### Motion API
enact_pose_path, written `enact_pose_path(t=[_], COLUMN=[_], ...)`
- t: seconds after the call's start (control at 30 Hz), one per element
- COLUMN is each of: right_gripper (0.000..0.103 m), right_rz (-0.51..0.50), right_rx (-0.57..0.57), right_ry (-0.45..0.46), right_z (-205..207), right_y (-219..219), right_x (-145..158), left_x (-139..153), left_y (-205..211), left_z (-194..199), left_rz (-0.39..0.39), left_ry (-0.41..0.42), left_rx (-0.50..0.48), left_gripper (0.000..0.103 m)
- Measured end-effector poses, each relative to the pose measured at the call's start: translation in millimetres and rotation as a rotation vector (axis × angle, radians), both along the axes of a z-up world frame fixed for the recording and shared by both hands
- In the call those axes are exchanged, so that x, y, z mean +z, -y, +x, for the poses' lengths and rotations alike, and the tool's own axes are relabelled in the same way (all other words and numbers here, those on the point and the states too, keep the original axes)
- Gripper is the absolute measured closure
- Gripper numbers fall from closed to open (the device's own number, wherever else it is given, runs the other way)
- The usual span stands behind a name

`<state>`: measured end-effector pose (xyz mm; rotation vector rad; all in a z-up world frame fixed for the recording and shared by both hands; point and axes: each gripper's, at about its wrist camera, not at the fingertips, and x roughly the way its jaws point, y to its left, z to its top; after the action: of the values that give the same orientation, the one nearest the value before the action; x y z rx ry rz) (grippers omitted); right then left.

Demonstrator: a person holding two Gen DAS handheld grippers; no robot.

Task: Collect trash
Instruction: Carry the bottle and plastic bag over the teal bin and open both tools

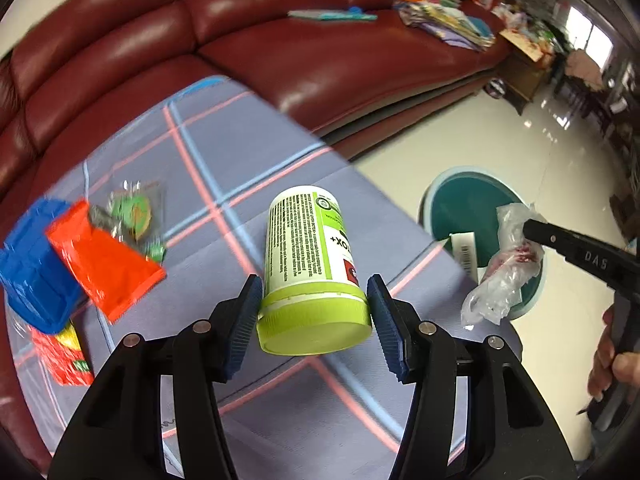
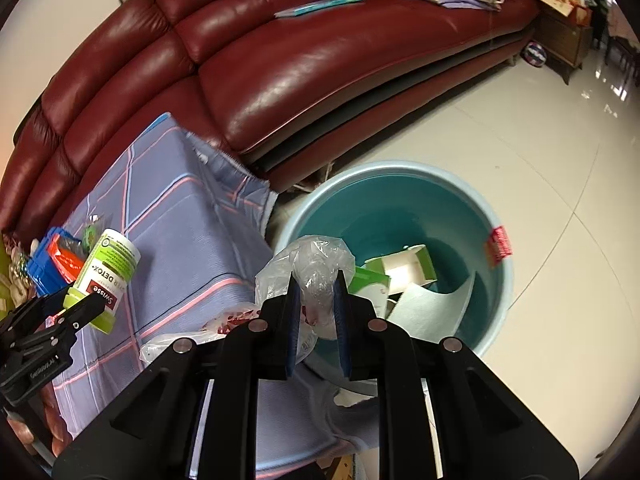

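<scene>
My left gripper is shut on a white and green supplement bottle by its green lid, held above the blue checked cloth. The bottle also shows in the right wrist view. My right gripper is shut on a crumpled clear plastic bag and holds it over the near rim of the teal bin. The bag hangs over the bin in the left wrist view. Cardboard and paper lie inside the bin.
An orange packet, a blue box, a clear wrapper with green print and a red packet lie on the cloth's left side. A dark red leather sofa curves behind. Glossy tile floor surrounds the bin.
</scene>
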<state>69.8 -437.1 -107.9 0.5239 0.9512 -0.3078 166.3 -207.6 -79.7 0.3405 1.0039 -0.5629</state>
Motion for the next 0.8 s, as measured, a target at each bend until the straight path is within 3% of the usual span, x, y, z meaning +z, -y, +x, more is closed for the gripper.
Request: enact_pose_path(t=[0.17, 0.4, 0.6, 0.8], right_gripper=[0.088, 0.088, 0.088, 0.088], right_rz=[-0.005, -0.054, -0.096, -0.094], right_rx=[-0.042, -0.146, -0.212, -0.255], right_ry=[0.016, 0.046, 0.039, -0.005], right_z=[-16.4, -44.5, -72.8, -91.0], right_y=[17.6, 58.7, 88.0, 108.7], right_x=[6.4, 25.0, 32.8, 22.7], left_x=[12.3, 21.6, 5.3, -25.7], left_y=[19.5, 77.0, 140.7, 184.7], left_z=[-13.2, -45.7, -63.2, -69.8], left_rz=[-0.036, -0.058, -0.056, -0.028], left_ry=[-0.010, -0.007, -0.069, -0.137], left_rx=[-0.047, -0.193, -0.304, -0.342], left_gripper=[0.048, 0.047, 0.047, 0.047])
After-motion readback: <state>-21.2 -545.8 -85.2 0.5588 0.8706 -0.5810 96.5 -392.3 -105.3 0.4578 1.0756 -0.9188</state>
